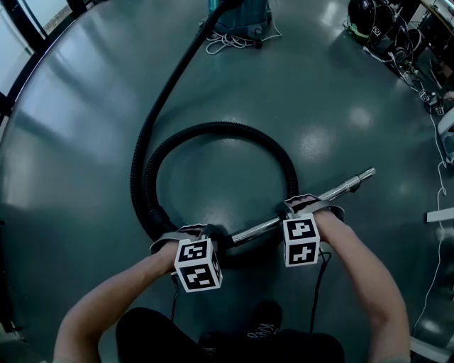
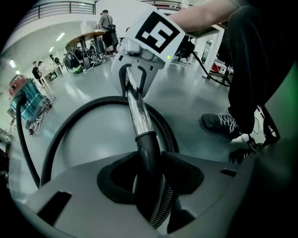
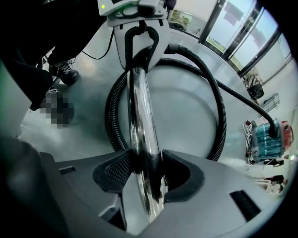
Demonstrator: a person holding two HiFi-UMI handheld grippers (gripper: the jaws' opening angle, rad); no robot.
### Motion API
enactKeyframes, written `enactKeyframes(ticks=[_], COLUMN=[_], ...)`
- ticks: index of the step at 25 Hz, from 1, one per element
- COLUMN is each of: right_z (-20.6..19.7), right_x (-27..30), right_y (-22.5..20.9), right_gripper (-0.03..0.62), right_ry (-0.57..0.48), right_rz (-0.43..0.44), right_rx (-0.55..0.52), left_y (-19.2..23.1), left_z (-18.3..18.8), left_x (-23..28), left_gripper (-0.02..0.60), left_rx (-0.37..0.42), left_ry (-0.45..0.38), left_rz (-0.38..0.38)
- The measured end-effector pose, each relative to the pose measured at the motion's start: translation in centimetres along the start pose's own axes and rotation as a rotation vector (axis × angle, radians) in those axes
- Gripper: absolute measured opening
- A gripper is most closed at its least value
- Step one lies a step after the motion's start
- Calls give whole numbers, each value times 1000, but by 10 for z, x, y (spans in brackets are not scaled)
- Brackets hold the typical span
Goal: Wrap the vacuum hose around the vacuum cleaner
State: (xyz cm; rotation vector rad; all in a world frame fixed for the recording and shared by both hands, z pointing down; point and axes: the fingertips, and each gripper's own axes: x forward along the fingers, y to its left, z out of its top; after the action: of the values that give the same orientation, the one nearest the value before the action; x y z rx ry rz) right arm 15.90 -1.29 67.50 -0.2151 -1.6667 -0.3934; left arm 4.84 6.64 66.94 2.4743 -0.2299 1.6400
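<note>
**Vacuum hose (image 1: 213, 127) looped on the floor (image 1: 78, 113), its wand end held by the left hand-held gripper (image 2: 149, 174) and the right hand-held gripper (image 3: 146, 172)**

In the head view the vacuum hose lies on the grey floor in one open loop, directly ahead of the two grippers. From the loop's left side a single run of hose leads up and away to the vacuum cleaner (image 1: 241, 15). The cleaner stands well apart from both grippers, at the top edge of that view. The loop's near end comes back to a black cuff (image 2: 148, 148). A metal wand (image 3: 139, 116) carries on from the cuff toward the right, and its tip reaches past the right gripper.

The left hand-held gripper is clenched on the black cuff, with ribbed hose showing just beneath its jaws. The right hand-held gripper is clenched on the metal wand further along, its pads pressing the shiny tube from both sides. Each gripper's view looks along the wand to the other gripper.

Counted: one hose with one loop in it, one cuff, one wand, one vacuum cleaner joined to the hose, and two grippers.
</note>
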Motion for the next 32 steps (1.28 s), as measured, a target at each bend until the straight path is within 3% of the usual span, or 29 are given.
enactKeyframes(ticks=[13,18,21,24,26,28,32], right_z=[25,-8,-33,-33,-20,-6,6], right_x=[47,29,4,-18,-26,-26,-9], right_y=[-23,-48,-57,-51,-43,-33,-19], right_gripper=[176,184,184,186,185,185,204], right_ry=[12,26,-69,-314,-459,-562,-642], right_rz=[-68,-254,-273,-175,-99,-26,60], right_rx=[-130,-49,237,697,934,1105,1352], left_y=[-2,7,8,7,7,7,6], left_z=[-27,-25,-26,-22,-20,-19,-12], left_x=[9,7,7,12,13,13,15], left_gripper=[160,160,160,160,160,160,160], left_rx=[-251,-280,-289,-297,-303,-310,-319], left_ry=[-93,-102,-105,-108,-107,-104,-106], left_rz=[-30,-26,-26,-27,-28,-29,-29])
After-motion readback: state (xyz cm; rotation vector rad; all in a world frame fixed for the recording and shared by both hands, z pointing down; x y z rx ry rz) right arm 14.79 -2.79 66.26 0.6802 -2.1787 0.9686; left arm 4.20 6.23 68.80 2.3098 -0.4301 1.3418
